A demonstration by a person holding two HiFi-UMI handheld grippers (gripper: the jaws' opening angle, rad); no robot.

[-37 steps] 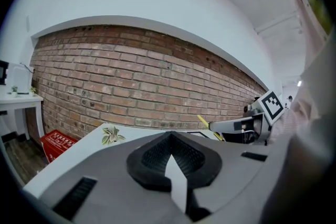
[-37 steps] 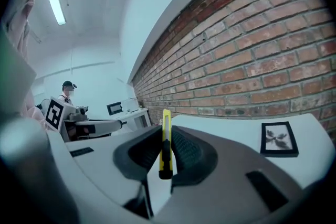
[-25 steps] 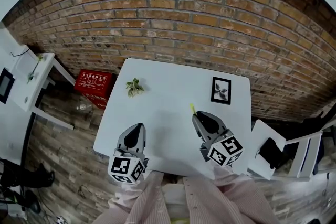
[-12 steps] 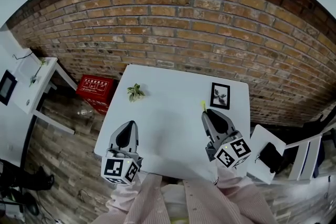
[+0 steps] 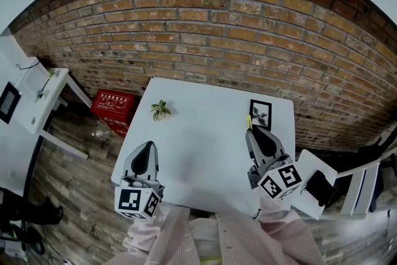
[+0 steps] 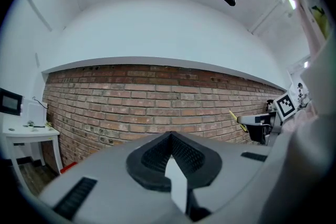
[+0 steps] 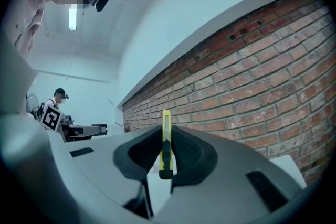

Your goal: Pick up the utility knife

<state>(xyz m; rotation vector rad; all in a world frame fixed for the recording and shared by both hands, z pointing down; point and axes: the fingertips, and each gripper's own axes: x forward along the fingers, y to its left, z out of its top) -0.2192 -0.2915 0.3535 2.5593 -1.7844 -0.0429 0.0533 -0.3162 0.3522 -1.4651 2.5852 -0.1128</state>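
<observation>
A slim yellow utility knife [image 7: 166, 144] stands upright between the dark pads of my right gripper [image 7: 166, 134], which is shut on it. In the head view its yellow tip [image 5: 249, 123] sticks out past the right gripper [image 5: 255, 134], held above the right side of the white table [image 5: 205, 152]. From the left gripper view the knife [image 6: 232, 115] shows at the far right. My left gripper [image 5: 146, 149] hangs over the table's near left corner. Its pads meet at the tip [image 6: 170, 136] with nothing between them.
On the table lie a small leafy sprig [image 5: 160, 110] and a black-framed picture [image 5: 260, 113], just beyond the knife tip. A brick wall [image 5: 248, 40] runs behind. A red crate [image 5: 113, 103] and a white side table [image 5: 37, 96] stand left, a white chair [image 5: 322, 186] right.
Both grippers have risen off the table. The right one carried the knife rightward and toward the picture frame. The left one drifted toward the table's left corner.
</observation>
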